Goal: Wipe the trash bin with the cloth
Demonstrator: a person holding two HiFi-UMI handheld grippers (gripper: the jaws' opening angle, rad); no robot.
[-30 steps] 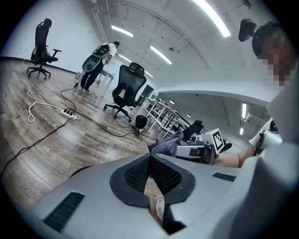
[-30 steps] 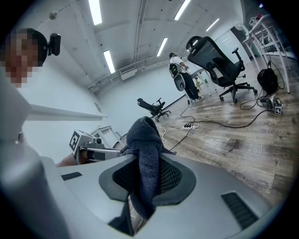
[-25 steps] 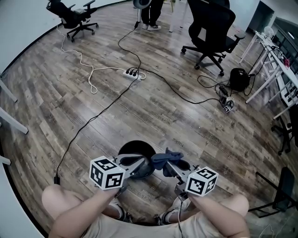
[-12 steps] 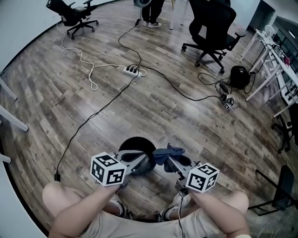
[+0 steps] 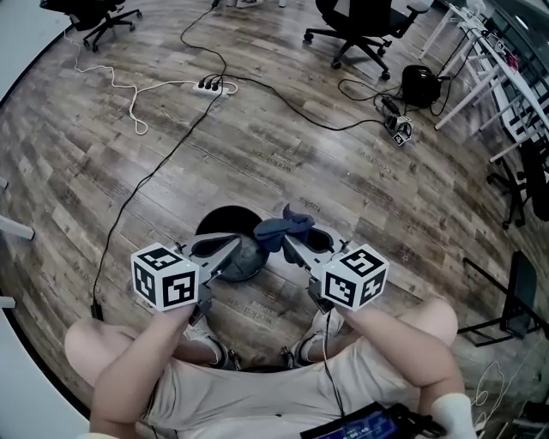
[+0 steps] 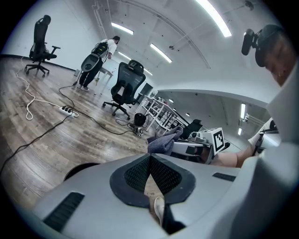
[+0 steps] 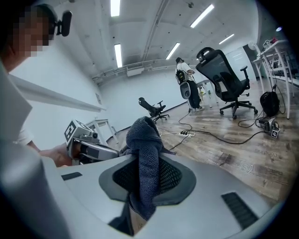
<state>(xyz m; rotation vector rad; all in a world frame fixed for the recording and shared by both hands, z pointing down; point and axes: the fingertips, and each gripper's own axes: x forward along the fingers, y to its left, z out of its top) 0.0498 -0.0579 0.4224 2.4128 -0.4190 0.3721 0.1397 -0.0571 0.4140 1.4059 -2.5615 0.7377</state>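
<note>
Beyond trash bin (image 5: 211, 225) | power strip (image 5: 210, 83), cable (image 5: 138, 192), chair (image 5: 358, 19) | right gripper (image 5: 290, 242): cloth (image 5: 277, 226)

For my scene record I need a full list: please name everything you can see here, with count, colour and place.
bin: one, black, on floor by the person's feet
cloth: one, dark blue, in right jaws
power strip: one, white, far floor
cables: several, black and white, across floor
chairs: at least two, black, far side
desks: several, white, far right
bystander: one, standing far off
left gripper: jaws shut, empty
right gripper: jaws shut on cloth
</note>
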